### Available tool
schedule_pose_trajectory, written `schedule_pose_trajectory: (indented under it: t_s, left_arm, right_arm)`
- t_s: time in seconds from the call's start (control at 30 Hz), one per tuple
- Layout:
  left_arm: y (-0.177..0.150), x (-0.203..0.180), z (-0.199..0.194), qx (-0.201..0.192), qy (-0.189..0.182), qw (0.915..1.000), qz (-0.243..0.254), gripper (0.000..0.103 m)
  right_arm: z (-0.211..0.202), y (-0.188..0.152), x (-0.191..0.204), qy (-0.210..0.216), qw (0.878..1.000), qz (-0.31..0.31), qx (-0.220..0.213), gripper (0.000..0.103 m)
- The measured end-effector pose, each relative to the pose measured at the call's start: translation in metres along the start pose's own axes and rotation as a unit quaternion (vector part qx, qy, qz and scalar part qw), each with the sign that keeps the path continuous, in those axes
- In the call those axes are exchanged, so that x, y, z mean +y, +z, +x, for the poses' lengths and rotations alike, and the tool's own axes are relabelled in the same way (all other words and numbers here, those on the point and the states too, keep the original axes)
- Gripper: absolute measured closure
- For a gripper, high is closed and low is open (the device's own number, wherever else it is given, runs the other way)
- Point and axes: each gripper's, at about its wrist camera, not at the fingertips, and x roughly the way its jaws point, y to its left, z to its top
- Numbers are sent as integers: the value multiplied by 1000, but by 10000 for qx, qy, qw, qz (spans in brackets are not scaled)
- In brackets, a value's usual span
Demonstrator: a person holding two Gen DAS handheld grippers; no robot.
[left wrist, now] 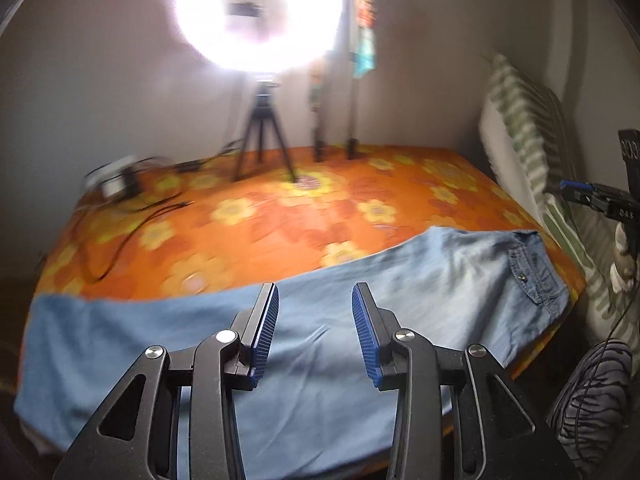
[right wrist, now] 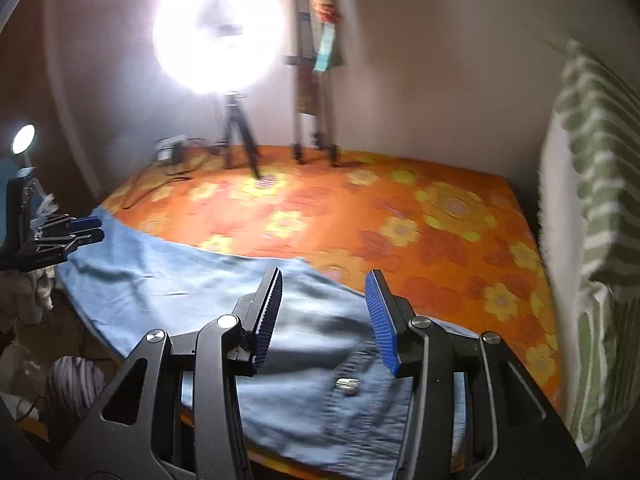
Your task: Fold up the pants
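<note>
Light blue denim pants (left wrist: 280,332) lie flat along the near edge of a bed with an orange flowered sheet (left wrist: 280,216), the waistband and pocket (left wrist: 536,276) toward the right. My left gripper (left wrist: 315,300) hovers above the leg part, open, with nothing between its blue pads. My right gripper (right wrist: 325,284) hangs open over the waist end of the pants (right wrist: 224,288), near a metal button (right wrist: 348,385), and holds nothing. Each gripper shows in the other's view: the right gripper (left wrist: 580,192) at the far right edge, the left gripper (right wrist: 80,228) at the far left.
A bright ring light on a tripod (left wrist: 264,148) stands at the back of the bed, with cables (left wrist: 120,220) and a power strip (left wrist: 116,180) at the back left. A green striped pillow (right wrist: 592,208) leans at the right. A striped sleeve (left wrist: 592,392) shows at lower right.
</note>
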Motion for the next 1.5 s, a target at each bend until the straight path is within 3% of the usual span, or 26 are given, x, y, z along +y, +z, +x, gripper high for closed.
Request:
schedule_pose_trajectory:
  t_s: [0.13,0.33,0.43,0.67,0.77,1.0,1.2,1.5]
  left_arm:
    - [-23,24,-34,-140,478,9987,-124,66]
    - [-52,55,-69,-253,1064,9935,-326,65]
    - [-64,70,-81,-296,1284,9900,-502,61]
    - [-95,103,-104,-297,1735,9803,-892,61]
    - [-105,117,-114,-318,1909,9758,-1016,60]
    - [-124,155,-129,-331,2121,9686,-1251,55]
    - [-146,202,-140,-425,2095,9623,-1684,46]
    - [-198,292,-131,-403,1866,9393,-2849,45]
  right_arm:
    - [4,3,42,349,9991,-232,-73,48]
    - [25,14,113,868,9934,-752,55,47]
    - [39,21,143,1125,9888,-981,95,40]
    - [78,40,212,1658,9747,-1484,207,31]
    - [91,46,238,1851,9683,-1664,228,22]
    - [119,58,298,2134,9544,-2079,191,17]
    - [149,74,343,2348,9464,-2188,356,15]
    - [227,111,423,2653,9300,-2423,775,15]
